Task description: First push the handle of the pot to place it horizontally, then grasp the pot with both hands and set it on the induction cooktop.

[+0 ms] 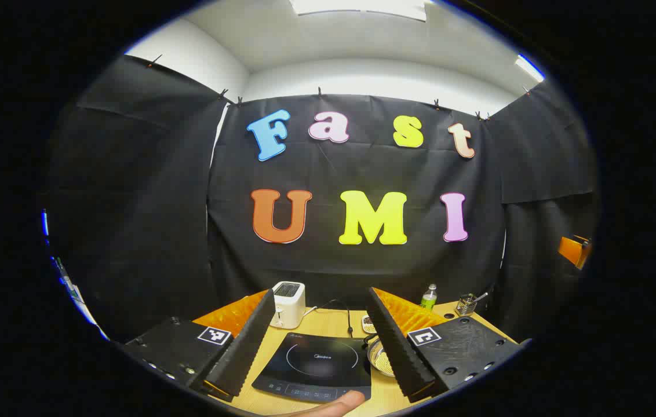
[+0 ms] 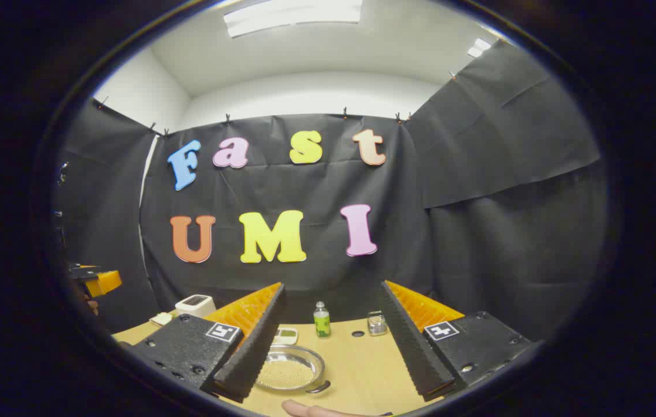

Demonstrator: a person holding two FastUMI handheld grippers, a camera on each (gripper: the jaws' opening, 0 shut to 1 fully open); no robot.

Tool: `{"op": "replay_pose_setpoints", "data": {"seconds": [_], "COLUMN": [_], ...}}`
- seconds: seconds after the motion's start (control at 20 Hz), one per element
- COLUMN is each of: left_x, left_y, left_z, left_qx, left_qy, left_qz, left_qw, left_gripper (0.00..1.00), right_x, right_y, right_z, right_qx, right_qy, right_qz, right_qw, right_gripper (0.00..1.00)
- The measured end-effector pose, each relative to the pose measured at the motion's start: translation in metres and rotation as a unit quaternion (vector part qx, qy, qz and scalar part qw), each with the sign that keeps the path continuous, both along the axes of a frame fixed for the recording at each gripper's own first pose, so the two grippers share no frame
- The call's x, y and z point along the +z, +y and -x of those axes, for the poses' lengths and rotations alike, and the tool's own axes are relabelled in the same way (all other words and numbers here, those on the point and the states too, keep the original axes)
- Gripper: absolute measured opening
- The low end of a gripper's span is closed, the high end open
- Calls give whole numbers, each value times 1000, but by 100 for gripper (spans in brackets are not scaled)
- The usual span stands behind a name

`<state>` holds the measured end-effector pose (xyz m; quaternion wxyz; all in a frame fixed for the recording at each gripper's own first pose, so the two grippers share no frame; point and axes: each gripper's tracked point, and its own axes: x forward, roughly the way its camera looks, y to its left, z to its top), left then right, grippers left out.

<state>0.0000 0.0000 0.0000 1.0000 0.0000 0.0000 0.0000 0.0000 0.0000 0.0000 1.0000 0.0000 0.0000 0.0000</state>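
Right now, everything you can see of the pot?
The pot is a shallow, round, shiny metal vessel, lidless, sitting upright on the wooden table. Its inside looks pale and speckled; whether that is contents cannot be told. A dark handle juts from its near-right rim. Nothing grips it. In the left gripper view its edge peeks beside the induction cooktop, not on it.

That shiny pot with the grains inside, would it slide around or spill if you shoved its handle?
The pot looks like thin, shallow metal, so it is probably stiff and light. Sitting flat on the smooth wooden table, it would likely slide or pivot rather than tip. The grains lie loose and uncovered, so a sharp shove might scatter some.
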Motion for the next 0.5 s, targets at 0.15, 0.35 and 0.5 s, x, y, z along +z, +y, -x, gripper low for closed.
{"op": "replay_pose_setpoints", "data": {"seconds": [0.15,0.35,0.5], "left_x": [-2,-5,-5], "left_y": [3,0,-3], "left_z": [1,0,2], "left_qx": [1,-6,-9], "left_qy": [1,4,2], "left_qz": [-4,-12,-18], "left_qw": [1000,1000,1000], "left_gripper": [94,95,95], "right_x": [-3,-5,-7], "right_y": [9,11,14], "right_z": [1,-2,-4], "right_qx": [17,19,20], "right_qy": [11,13,15], "right_qz": [-8,4,5], "right_qw": [1000,1000,1000], "right_gripper": [96,96,96]}}
